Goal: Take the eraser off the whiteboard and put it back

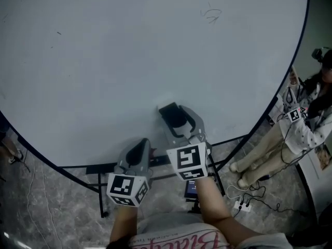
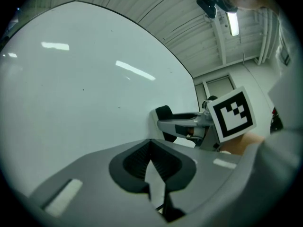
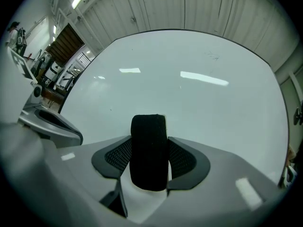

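Grey plastic hides much of both tools from above. The left gripper (image 1: 141,148), empty, has its jaws closed together near the board's lower edge, while the right gripper (image 1: 179,122) has its jaws clamped on the eraser (image 1: 173,114), of which the head view shows only one end. That eraser is a black, felt-like block with rounded ends and a thin white backing, held against or just off the whiteboard (image 1: 129,61) low down, contact unclear; farther up, a faint scribble (image 1: 211,15) is too small to read.
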Demonstrator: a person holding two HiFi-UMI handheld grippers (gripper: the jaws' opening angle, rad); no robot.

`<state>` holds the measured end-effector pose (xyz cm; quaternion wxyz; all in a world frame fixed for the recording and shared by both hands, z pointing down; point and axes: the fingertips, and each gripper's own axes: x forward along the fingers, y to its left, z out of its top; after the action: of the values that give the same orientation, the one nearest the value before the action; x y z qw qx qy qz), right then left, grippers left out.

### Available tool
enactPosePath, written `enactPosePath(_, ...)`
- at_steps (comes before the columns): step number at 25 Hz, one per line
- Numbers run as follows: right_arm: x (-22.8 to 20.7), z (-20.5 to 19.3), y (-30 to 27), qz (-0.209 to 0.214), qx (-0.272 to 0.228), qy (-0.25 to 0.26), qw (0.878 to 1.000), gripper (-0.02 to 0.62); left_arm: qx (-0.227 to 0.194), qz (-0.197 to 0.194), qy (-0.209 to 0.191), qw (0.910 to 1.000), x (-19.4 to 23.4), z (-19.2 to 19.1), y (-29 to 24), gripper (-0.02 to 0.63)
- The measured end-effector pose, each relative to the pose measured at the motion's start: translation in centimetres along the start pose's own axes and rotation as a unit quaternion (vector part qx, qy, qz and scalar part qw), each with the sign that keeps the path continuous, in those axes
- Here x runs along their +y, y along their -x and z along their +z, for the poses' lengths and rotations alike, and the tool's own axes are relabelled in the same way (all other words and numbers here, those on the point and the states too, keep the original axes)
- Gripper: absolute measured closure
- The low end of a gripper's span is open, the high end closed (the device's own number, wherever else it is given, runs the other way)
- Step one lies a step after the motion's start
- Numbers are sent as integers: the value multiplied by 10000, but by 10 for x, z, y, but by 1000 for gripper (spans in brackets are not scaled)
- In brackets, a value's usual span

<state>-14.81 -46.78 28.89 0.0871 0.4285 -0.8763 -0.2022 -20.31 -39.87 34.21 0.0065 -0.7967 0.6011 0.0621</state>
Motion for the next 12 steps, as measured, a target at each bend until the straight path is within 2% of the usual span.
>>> enactPosePath(12, 4, 5, 12, 26, -382, -157, 9991, 341, -3, -20, 113, 9999, -2, -3, 1, 606)
